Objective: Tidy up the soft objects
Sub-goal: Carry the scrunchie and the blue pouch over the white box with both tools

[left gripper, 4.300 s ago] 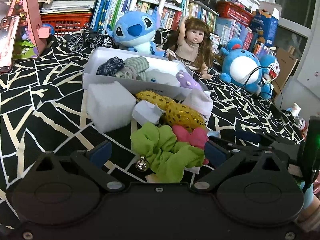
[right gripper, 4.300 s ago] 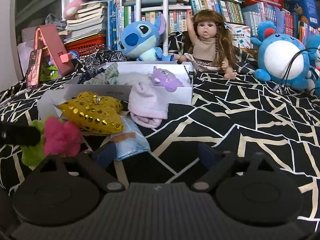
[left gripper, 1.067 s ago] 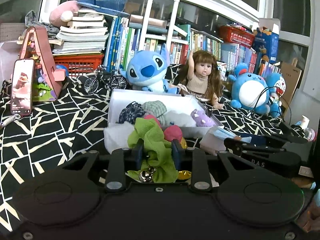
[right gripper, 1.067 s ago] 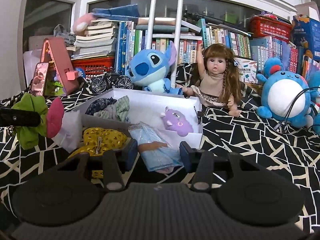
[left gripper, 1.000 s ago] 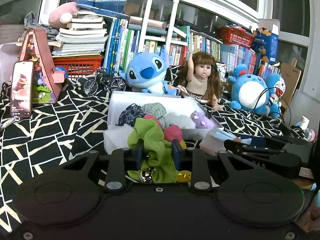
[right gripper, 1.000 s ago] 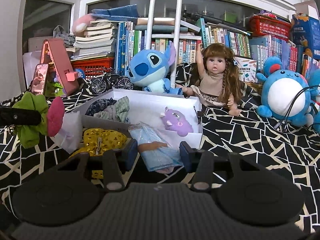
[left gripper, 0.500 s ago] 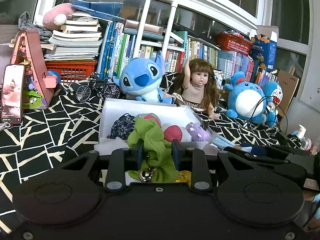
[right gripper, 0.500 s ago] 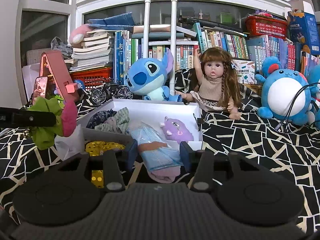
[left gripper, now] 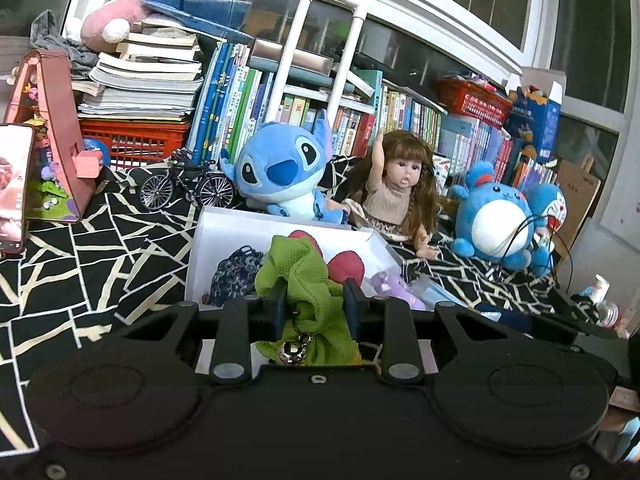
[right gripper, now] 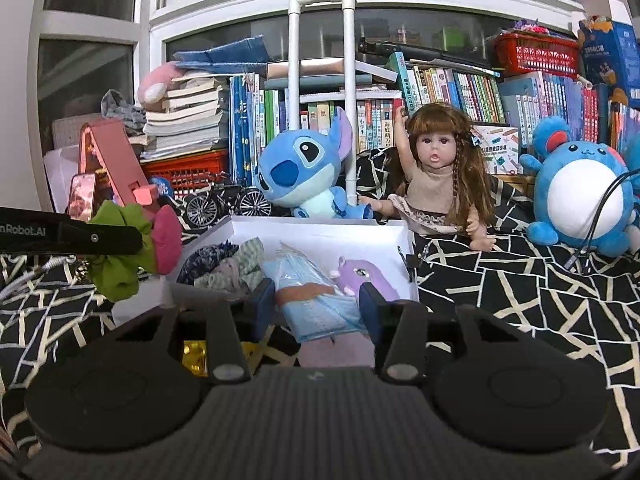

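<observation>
Green scrunchie clamped between left tool pads.

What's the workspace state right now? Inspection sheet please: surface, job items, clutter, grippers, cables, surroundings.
Surface: black cloth with cream line pattern.
Job's things: white box holds a purple plush and dark and striped fabric pieces.
Clutter: gold sequin item in front of the box.
Grippers: left gripper shut on green scrunchie; right gripper shut on light blue cloth.
Cables: black cable over the round blue plush.
Surroundings: Stitch plush, doll, toy bicycle, books.
</observation>
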Demonstrator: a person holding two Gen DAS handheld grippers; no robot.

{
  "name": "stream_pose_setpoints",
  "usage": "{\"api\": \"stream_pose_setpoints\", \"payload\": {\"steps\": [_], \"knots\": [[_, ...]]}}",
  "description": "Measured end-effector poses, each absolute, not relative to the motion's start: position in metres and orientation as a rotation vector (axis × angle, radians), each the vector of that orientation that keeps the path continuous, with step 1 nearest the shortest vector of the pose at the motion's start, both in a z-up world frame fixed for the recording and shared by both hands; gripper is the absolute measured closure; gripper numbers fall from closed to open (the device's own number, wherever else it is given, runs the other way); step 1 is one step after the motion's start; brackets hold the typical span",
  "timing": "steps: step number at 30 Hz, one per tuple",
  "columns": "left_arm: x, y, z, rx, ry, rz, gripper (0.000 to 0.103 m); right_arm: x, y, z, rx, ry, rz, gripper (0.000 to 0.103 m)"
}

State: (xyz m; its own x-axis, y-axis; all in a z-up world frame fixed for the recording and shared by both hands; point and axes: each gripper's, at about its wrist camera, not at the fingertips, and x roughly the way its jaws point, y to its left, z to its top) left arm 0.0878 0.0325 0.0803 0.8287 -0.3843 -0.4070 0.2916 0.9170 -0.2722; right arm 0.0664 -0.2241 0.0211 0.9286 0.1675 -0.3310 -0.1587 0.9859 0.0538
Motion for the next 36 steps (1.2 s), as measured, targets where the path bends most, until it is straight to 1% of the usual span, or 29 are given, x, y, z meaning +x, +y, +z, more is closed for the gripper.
{"api": "stream_pose_setpoints", "payload": {"steps": [8, 14, 20, 27, 36], "knots": [[0.134, 0.039, 0.089, -0.294, 0.492, -0.379, 0.076, 0.093, -0.227, 0.032, 0.071, 0.357, 0.188, 0.052], [0.184, 0.04, 0.096, -0.291, 0.481, -0.319, 0.076, 0.13, -0.23, 0.05, 0.102, 0.367, 0.195, 0.052], [0.244, 0.037, 0.093, -0.318, 0.566, -0.288, 0.076, 0.183, -0.236, 0.061, 0.159, 0.43, 0.173, 0.052], [0.296, 0.027, 0.071, -0.328, 0.66, -0.265, 0.076, 0.24, -0.234, 0.04, 0.211, 0.568, 0.135, 0.052], [0.311, 0.012, 0.041, -0.286, 0.717, -0.255, 0.076, 0.267, -0.224, 0.01, 0.218, 0.658, 0.108, 0.052]]}}
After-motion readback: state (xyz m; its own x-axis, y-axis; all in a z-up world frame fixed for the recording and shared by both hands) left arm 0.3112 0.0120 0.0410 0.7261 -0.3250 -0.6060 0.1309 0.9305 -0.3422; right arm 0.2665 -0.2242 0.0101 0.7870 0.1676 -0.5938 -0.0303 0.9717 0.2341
